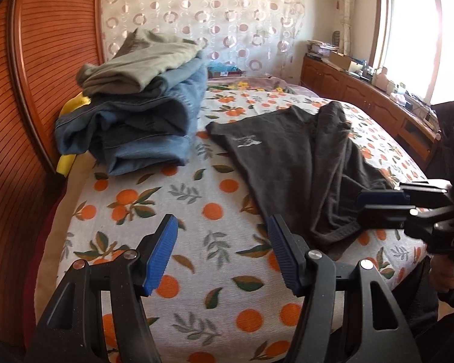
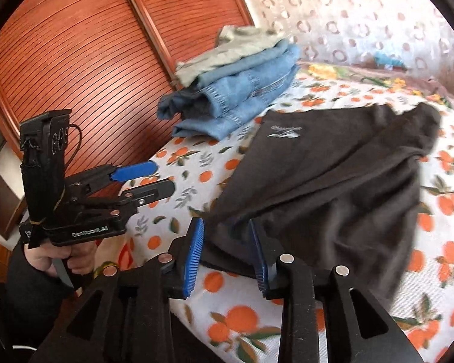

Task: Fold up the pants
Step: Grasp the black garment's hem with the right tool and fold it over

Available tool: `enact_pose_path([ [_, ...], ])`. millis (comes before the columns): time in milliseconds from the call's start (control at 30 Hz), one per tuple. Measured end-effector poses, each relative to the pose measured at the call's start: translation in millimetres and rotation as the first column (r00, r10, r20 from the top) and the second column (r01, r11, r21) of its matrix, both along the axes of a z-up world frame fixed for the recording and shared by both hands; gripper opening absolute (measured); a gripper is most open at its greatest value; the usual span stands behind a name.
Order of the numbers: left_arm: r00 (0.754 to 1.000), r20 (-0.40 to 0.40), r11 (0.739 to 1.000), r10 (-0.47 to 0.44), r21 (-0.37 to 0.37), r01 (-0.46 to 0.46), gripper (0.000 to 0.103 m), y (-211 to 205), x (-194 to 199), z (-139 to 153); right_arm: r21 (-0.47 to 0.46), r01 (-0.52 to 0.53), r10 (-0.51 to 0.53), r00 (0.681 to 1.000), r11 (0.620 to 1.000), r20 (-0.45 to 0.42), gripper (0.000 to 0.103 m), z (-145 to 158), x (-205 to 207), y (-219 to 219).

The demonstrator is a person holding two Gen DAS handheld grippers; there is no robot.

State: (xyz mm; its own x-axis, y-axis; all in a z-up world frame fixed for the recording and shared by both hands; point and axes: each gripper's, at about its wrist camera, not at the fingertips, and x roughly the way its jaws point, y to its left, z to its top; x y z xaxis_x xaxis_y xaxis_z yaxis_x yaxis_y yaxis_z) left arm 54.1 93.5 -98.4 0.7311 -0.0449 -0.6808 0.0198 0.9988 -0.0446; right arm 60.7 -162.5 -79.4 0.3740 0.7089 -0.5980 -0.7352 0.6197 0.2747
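Dark grey pants (image 1: 299, 163) with a small white logo lie crumpled on the orange-print bedspread (image 1: 178, 211); they also show in the right wrist view (image 2: 333, 181). My left gripper (image 1: 222, 242) is open and empty, over bare bedspread just left of the pants' near edge. It also shows in the right wrist view (image 2: 163, 178), open. My right gripper (image 2: 227, 254) is open, its jaws straddling the near hem of the pants. In the left wrist view it (image 1: 360, 205) sits at that hem, jaws a little apart.
A stack of folded jeans (image 1: 142, 127) topped by an olive garment (image 1: 142, 60) stands at the back left of the bed. A wooden slatted wardrobe (image 1: 39, 60) is on the left. A cluttered wooden cabinet (image 1: 363, 87) runs under the window on the right.
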Motion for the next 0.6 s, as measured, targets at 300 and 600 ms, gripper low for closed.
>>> enact_pose_path([
  [300,0.997,-0.007,0.996,-0.082,-0.025,0.082,0.063,-32,7,-1,-0.031,0.179,-0.176,0.981,0.983,0.075,0.034,10,20,-62],
  [600,0.988,-0.015,0.987,-0.152,-0.058,0.150,0.061,-52,7,-8,-0.055,0.286,-0.275,0.949,0.957,0.154,0.041,31,49,-85],
])
